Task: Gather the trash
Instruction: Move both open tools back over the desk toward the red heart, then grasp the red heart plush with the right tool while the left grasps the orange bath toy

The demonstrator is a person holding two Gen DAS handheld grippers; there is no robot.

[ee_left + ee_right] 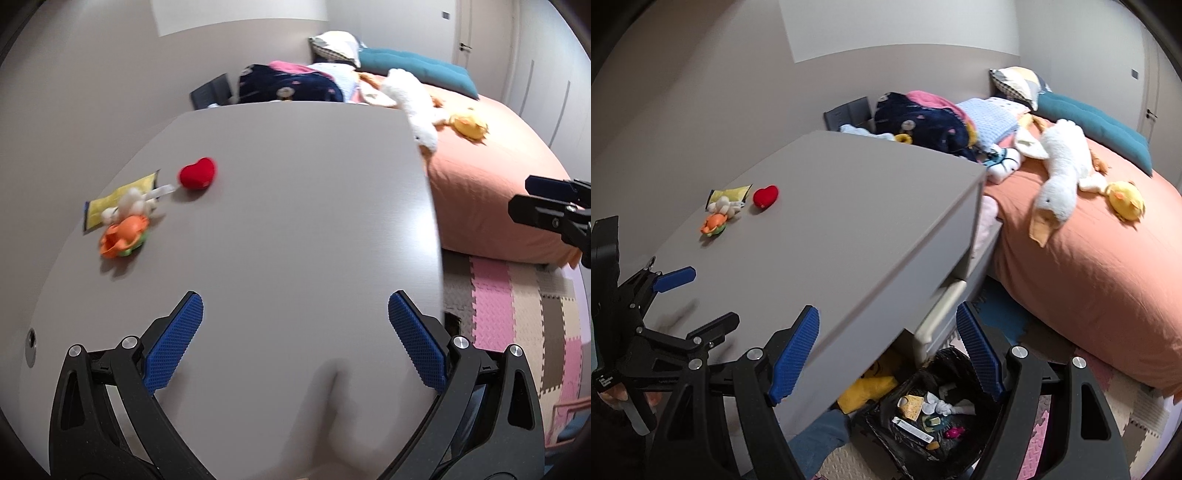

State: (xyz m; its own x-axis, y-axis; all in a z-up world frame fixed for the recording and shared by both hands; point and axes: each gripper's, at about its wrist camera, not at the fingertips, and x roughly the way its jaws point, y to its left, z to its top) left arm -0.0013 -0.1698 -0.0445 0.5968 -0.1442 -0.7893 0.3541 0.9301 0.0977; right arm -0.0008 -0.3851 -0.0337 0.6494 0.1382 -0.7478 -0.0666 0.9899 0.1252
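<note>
A flat yellow wrapper lies at the far left of the grey desk, partly under a small white plush. An orange toy and a red plush heart sit beside it. My left gripper hangs open over the desk's near part, nothing between its blue pads. My right gripper is open and empty at the desk's front right corner, above a black-lined bin on the floor that holds several scraps. The right wrist view also catches the wrapper and the left gripper.
An orange-covered bed with a white goose plush, a yellow plush, pillows and heaped clothes stands right of the desk. Foam puzzle mats cover the floor. A yellow cushion lies under the desk. A cable hole sits at the desk's left.
</note>
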